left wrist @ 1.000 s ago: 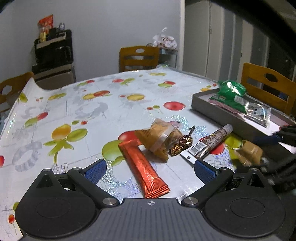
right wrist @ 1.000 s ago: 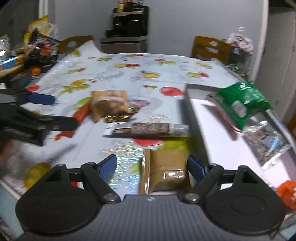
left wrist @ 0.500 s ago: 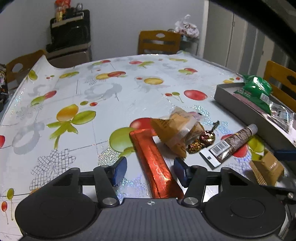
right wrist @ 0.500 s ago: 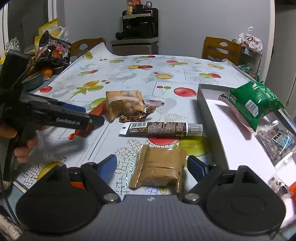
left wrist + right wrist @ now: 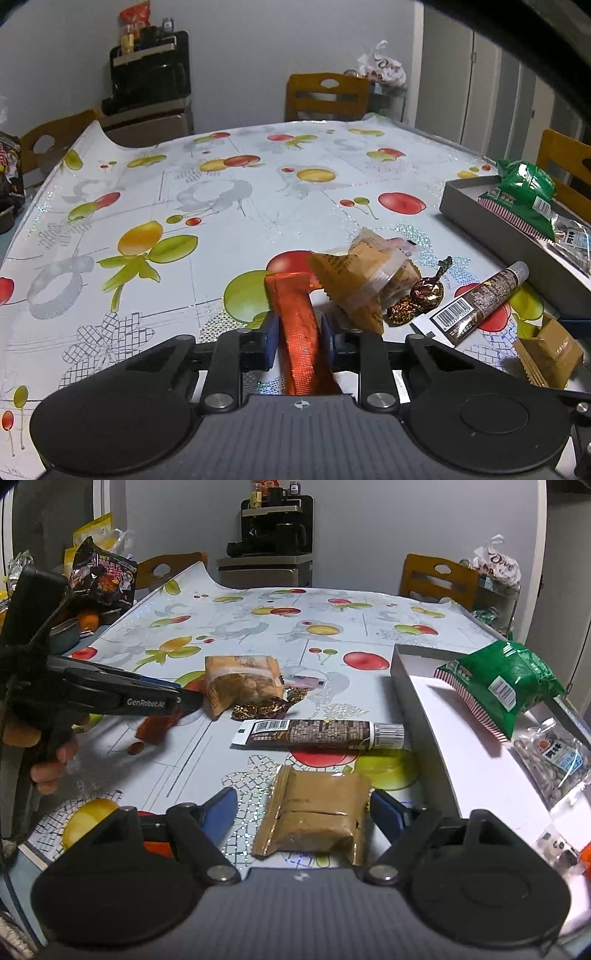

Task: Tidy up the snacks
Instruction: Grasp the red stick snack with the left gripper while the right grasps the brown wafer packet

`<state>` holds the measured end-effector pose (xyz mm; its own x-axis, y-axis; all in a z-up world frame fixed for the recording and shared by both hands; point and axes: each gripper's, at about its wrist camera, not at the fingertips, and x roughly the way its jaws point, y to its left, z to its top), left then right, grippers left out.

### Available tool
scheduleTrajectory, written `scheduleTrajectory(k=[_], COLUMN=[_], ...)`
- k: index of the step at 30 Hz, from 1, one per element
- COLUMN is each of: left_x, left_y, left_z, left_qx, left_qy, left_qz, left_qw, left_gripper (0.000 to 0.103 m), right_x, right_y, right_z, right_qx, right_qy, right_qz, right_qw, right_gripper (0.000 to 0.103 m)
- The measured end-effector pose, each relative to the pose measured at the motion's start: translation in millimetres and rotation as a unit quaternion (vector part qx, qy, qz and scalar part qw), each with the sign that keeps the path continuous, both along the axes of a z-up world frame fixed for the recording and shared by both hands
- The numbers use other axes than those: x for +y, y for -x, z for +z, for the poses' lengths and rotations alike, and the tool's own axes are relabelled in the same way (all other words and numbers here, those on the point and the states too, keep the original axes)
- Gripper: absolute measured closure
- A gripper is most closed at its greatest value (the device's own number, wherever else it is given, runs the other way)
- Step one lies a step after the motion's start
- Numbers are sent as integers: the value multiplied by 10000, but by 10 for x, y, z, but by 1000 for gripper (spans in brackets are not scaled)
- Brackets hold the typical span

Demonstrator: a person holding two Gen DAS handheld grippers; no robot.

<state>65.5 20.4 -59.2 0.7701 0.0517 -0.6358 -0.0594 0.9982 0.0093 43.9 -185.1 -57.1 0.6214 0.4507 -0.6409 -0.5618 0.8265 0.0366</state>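
Left gripper (image 5: 297, 328): blue pads pressed on both sides of the orange-red snack bar (image 5: 300, 332), which runs toward 12 o'clock on the fruit-print tablecloth (image 5: 221, 206). Right gripper (image 5: 303, 808): fingers spread wide, low over the table; brown packet (image 5: 317, 819) lying between them, untouched. Grey tray (image 5: 424, 705) at 2 o'clock.

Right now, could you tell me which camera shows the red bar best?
The left wrist view: the red bar runs lengthwise between the left gripper pads, fully lit. The right wrist view shows only its end, the gripper covering the rest.
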Motion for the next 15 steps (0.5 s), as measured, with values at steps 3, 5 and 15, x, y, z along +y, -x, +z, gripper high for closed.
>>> scheduleTrajectory(k=[3, 5, 15], left_x=[14, 27, 125], left_y=[23, 40, 185], left_z=[2, 4, 117], left_qx=[-14, -19, -220], left_qy=[20, 18, -13], left_qz=[19, 46, 296], left_qw=[10000, 10000, 9993], left_gripper=[78, 79, 80], right_x=[8, 6, 8], right_y=[14, -5, 26], right_z=[-6, -17, -17], right_qx=[-13, 58, -35], right_qy=[15, 2, -34], right_qz=[30, 39, 96], right_qw=[10000, 10000, 9999], right_gripper=[38, 44, 58])
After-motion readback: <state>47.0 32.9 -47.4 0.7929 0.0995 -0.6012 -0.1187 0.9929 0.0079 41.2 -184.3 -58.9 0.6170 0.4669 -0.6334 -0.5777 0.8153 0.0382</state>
